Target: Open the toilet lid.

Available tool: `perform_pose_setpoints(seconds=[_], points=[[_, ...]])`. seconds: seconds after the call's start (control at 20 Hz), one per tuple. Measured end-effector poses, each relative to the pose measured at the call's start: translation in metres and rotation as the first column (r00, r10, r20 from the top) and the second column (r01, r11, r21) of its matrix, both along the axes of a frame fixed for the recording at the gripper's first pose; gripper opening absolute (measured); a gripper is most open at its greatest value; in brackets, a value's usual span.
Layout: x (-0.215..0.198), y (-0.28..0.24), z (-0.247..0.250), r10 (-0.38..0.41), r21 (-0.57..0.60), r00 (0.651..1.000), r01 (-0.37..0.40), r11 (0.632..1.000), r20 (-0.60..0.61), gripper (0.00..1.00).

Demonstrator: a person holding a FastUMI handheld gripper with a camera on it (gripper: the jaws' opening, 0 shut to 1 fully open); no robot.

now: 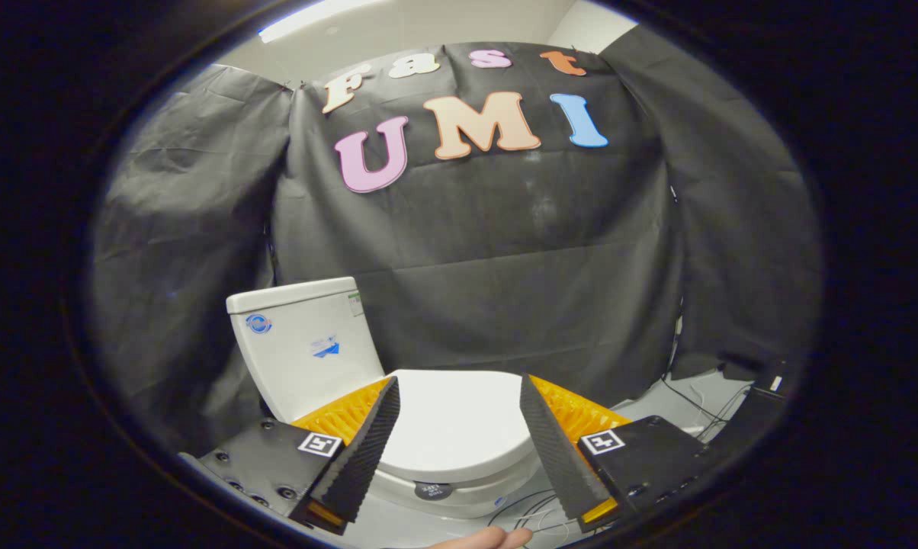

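Toilet lid (459, 423), white and smooth, lies flat and closed over the bowl, seen from above and in front, with its rounded front edge nearest the camera. It sits between and just beyond the two fingers of the gripper (459, 450), which are spread wide apart and hold nothing; neither finger touches the lid. Behind the lid stands the white tank (303, 343), upright, with its own cover on top and two small stickers on its front face. Under the lid's front edge the rim of the bowl (459, 492) shows, with a small dark round sticker on it. Black cloth (505, 252) hangs behind and to both sides as the booth wall. On the pale floor (657, 400) to the right of the toilet run thin dark cables (695, 408), and more wires lie near the bowl's base. Part of a person's hand (482, 540) shows just below the fingers. The lid looks untouched, so the approach seems to be the step in hand. To do it well, the fingers probably need to drop to the lid's front lip, catch it from underneath or pinch it, then swing it up and back toward the tank in an arc around the hinge, without forcing it.
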State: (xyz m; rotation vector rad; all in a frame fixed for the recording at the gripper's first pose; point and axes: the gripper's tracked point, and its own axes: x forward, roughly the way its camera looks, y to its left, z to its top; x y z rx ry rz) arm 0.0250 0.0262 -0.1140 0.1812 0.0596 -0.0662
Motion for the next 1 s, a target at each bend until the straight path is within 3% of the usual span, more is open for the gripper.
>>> perform_pose_setpoints(seconds=[0.25,0.45,0.6,0.8,1.0], points=[[-0.002,0.011,-0.026,-0.007,0.183,1.0,0.009,0.983,-0.011,0.98],[-0.001,0.006,-0.026,-0.063,0.374,0.995,0.031,0.927,0.074,0.97],[0.001,0.0,-0.045,-0.104,0.461,0.993,0.071,0.885,0.048,0.94],[0.001,0.0,-0.084,-0.146,0.655,0.989,0.129,0.745,-0.029,0.94],[0.0,0.013,-0.136,-0.114,0.741,0.979,0.201,0.64,-0.167,0.94]])
